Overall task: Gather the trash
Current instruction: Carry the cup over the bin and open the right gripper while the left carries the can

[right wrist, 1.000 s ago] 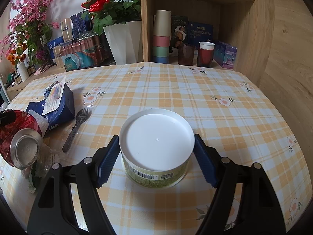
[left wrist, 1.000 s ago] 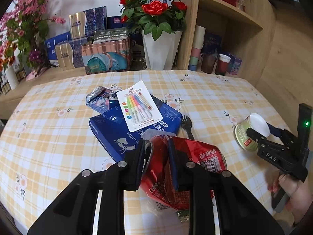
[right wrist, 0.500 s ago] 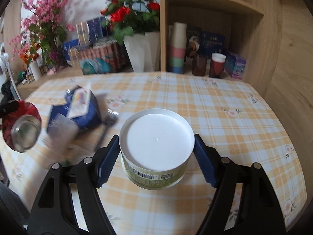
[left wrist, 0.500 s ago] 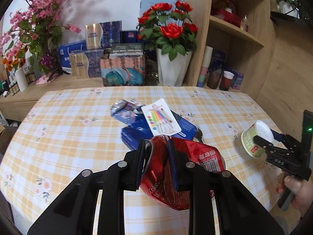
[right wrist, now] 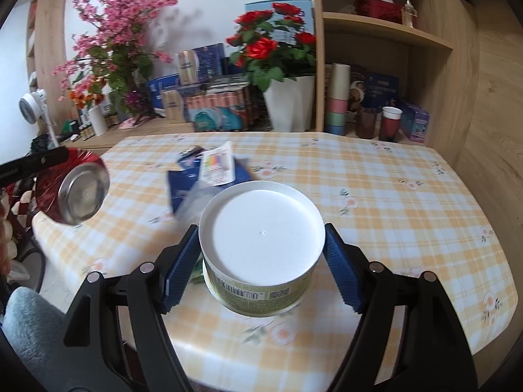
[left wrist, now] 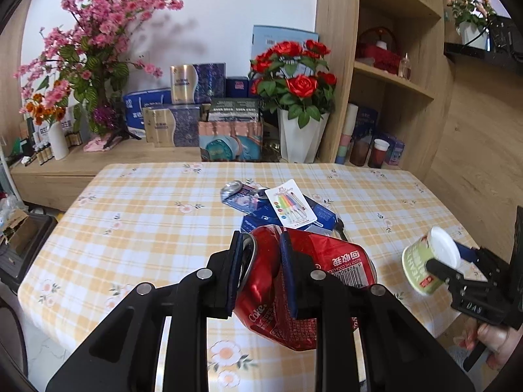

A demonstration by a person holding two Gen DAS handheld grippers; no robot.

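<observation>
A crushed red cola can hangs above the near edge of the table, pinched at its dented waist between the fingers of the left gripper. To its right, the right gripper has its fingers spread wide and clamped on the sides of a green paper tub with a white lid, also held clear of the cloth. The can looks light and already buckled; thin aluminium gives under pressure, so the crease where the fingers sit appears the surest place to hold it, while its smooth skin could slip if the grip eased. The tub seems light too, with a stiffer rim at the lid and softer walls below, and a squeeze just under the rim, as here, looks safest.

More litter remains on the table: a flattened blue carton, a blue crushed can, a card of coloured candles lying on top of them, and a dark plastic fork just beside the carton. The table wears a yellow checked cloth with small flowers. Behind it a low wooden sideboard carries boxed goods, a pot of red roses and sprays of pink blossom; open wooden shelves stand at the right. No bin is in view.
</observation>
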